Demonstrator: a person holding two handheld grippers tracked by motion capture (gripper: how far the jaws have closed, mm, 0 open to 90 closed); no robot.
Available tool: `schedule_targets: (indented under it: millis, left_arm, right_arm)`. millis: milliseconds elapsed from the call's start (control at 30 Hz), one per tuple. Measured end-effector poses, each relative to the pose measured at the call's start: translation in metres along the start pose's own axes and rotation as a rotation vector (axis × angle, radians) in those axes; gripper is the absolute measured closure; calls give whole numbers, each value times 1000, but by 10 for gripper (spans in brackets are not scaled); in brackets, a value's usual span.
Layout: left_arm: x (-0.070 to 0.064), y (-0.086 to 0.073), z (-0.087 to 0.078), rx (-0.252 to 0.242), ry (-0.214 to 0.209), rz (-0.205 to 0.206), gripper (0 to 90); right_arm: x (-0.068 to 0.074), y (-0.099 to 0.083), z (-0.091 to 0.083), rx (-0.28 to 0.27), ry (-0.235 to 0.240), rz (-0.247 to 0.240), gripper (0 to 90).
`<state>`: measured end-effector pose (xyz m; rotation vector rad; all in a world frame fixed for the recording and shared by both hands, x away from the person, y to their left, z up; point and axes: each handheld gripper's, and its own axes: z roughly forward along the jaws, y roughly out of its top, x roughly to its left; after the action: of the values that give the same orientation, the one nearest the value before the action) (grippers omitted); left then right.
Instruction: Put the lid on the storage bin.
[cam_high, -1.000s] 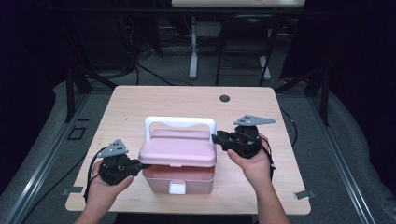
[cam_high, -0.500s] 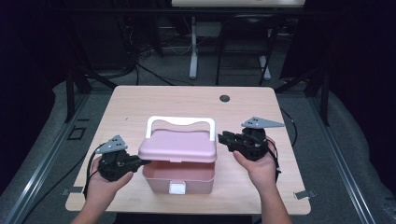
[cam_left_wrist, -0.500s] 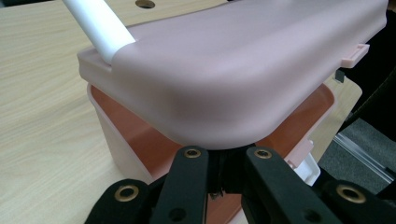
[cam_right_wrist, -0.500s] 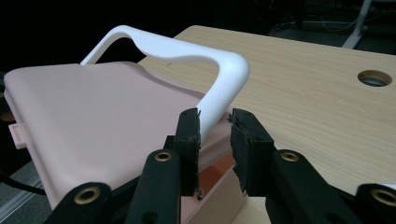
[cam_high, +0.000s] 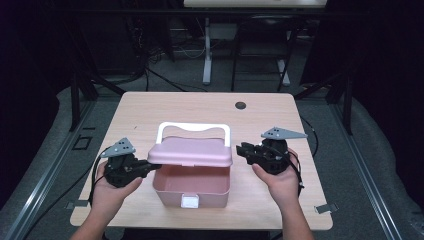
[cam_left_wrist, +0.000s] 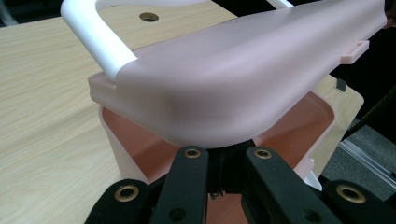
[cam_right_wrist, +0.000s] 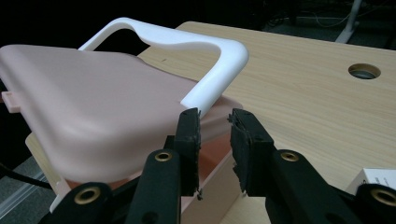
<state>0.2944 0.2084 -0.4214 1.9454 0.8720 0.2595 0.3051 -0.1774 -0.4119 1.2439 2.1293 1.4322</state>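
Note:
A pink box (cam_high: 192, 192) with a white front latch (cam_high: 190, 201) stands near the table's front edge. Its pink lid (cam_high: 192, 152) is tilted up and the inside looks empty. The white handle (cam_high: 194, 127) stands up behind the lid. My left gripper (cam_high: 147, 165) is at the lid's left edge. In the left gripper view its jaws stand close together with their tips tucked under the lid (cam_left_wrist: 243, 74). My right gripper (cam_high: 240, 150) hovers just right of the box, apart from it. Its jaws are a little open with nothing between them, beside the lid (cam_right_wrist: 88, 93) and handle (cam_right_wrist: 210, 51).
The wooden table (cam_high: 150, 115) has a round cable hole (cam_high: 240, 105) at the back right. Bare tabletop lies behind and on both sides of the box. Dark floor, cables and stand legs surround the table.
The lid has swung up higher off the box at my left gripper. My right gripper has drawn back to the right, away from the lid.

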Motion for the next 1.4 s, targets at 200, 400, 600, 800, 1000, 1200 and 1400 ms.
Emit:
schedule_targets:
  millis: [200, 400, 600, 800, 1000, 1200, 1400]
  left_arm:
    - [3, 6, 0, -14, -15, -26, 899]
    - [5, 15, -1, 0, 3, -4, 899]
    - [5, 22, 0, 1, 20, 1, 899]
    - [9, 30, 0, -5, 6, -6, 899]
    - [13, 35, 0, -7, 1, -12, 900]
    - [14, 39, 1, -13, 1, -21, 900]
    - [16, 42, 1, -8, -1, -20, 900]
  right_arm:
    - [0, -14, -2, 27, -7, 16, 741]
    - [4, -28, 4, 63, 37, -5, 795]
    - [13, -35, 12, 91, 59, -37, 824]
    - [23, -43, 23, 111, 87, -76, 830]
    - [26, -46, 30, 134, 93, -85, 832]
    - [33, -52, 36, 157, 115, -95, 833]
    - [36, -55, 40, 171, 127, -98, 834]
